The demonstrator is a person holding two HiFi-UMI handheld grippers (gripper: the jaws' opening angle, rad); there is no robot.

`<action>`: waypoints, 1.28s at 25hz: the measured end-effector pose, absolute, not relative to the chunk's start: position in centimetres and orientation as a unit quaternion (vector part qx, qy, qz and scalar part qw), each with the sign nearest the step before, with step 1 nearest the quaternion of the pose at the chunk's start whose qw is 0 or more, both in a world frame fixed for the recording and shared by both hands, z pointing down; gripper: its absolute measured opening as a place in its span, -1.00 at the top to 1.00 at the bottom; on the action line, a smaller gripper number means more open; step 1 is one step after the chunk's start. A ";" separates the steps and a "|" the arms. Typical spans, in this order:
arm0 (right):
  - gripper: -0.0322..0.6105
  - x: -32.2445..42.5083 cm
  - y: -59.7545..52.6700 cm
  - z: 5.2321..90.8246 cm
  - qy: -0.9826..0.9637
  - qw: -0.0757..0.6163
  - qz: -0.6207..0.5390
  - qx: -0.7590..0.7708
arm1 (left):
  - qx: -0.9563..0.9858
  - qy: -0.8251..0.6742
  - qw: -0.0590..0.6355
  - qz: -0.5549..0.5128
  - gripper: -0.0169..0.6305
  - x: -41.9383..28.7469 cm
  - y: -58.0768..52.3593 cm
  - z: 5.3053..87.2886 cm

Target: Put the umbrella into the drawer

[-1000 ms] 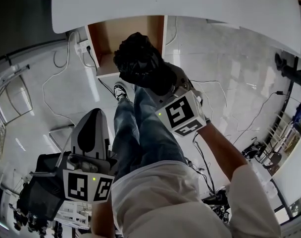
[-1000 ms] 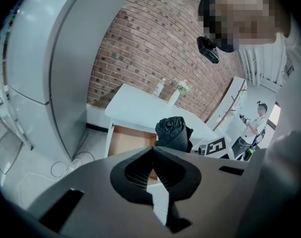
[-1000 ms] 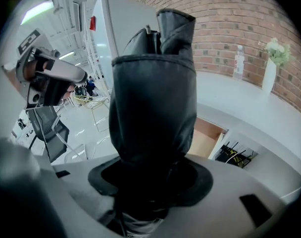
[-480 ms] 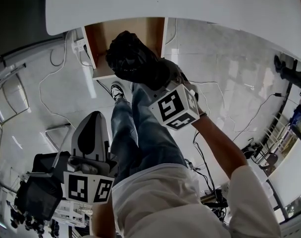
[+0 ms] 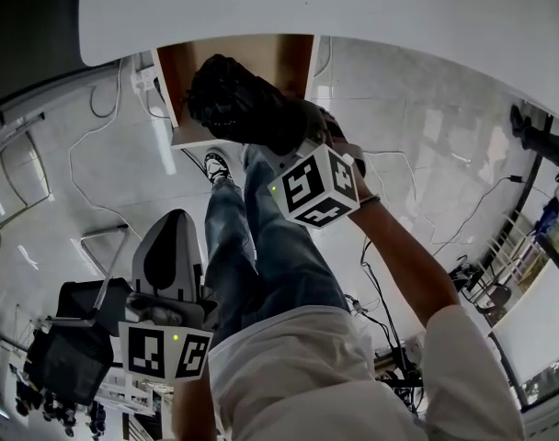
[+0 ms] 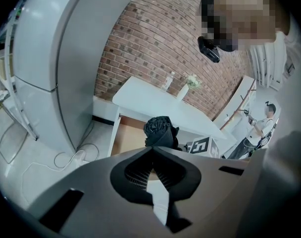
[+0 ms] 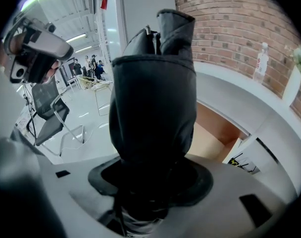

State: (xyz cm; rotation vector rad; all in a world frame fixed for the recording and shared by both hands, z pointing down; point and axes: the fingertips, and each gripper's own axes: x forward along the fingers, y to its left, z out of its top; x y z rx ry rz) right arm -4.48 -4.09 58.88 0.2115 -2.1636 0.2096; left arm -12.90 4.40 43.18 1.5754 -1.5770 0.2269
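Note:
My right gripper (image 5: 284, 136) is shut on a black folded umbrella (image 5: 235, 101), which hangs over the open wooden drawer (image 5: 181, 64) under the white table (image 5: 353, 7). In the right gripper view the umbrella (image 7: 153, 98) stands up between the jaws and fills the middle, with the drawer (image 7: 217, 133) behind it to the right. My left gripper (image 5: 167, 246) is low at the left, away from the drawer. Its jaws meet at the tips with nothing in them. In its own view the umbrella (image 6: 159, 129) shows in front of the drawer (image 6: 125, 140).
The person's legs in jeans (image 5: 261, 246) stand between the grippers. Cables (image 5: 100, 168) and a power strip (image 5: 143, 79) lie on the white floor left of the drawer. An office chair (image 5: 73, 347) is at lower left. A bottle (image 6: 168, 81) and vase (image 6: 186, 88) stand on the table.
My right gripper has carried the umbrella down and leftward over the drawer, rolling a little. The left gripper has hardly shifted.

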 end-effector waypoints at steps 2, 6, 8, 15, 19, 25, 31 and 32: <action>0.17 -4.5 -4.2 59.3 -0.878 0.466 0.074 0.080 | 0.631 -0.634 0.437 0.090 0.90 -12.9 4.3 43.4; 0.16 -4.9 -4.1 60.4 -0.874 0.476 0.066 0.070 | 0.628 -0.633 0.443 0.090 0.90 -13.0 4.3 44.0; 0.16 -5.2 -4.1 61.1 -0.871 0.481 0.068 0.066 | 0.627 -0.633 0.445 0.089 0.90 -13.1 4.3 44.2; 0.16 -6.2 -4.9 62.7 -0.865 0.493 0.067 0.060 | 0.617 -0.640 0.450 0.087 0.90 -13.6 4.7 44.4; 0.16 -7.3 -5.8 63.4 -0.865 0.492 0.073 0.066 | 0.615 -0.641 0.451 0.088 0.90 -14.1 4.8 44.6; 0.16 -8.7 -6.6 65.1 -0.865 0.491 0.074 0.068 | 0.604 -0.646 0.458 0.088 0.90 -14.3 5.7 45.1; 0.16 -9.6 -7.5 66.9 -0.861 0.496 0.082 0.074 | 0.600 -0.642 0.469 0.092 0.90 -14.2 6.3 45.9; 0.16 -9.7 -7.6 67.1 -0.861 0.497 0.083 0.074 | 0.599 -0.642 0.470 0.091 0.90 -14.3 6.2 46.0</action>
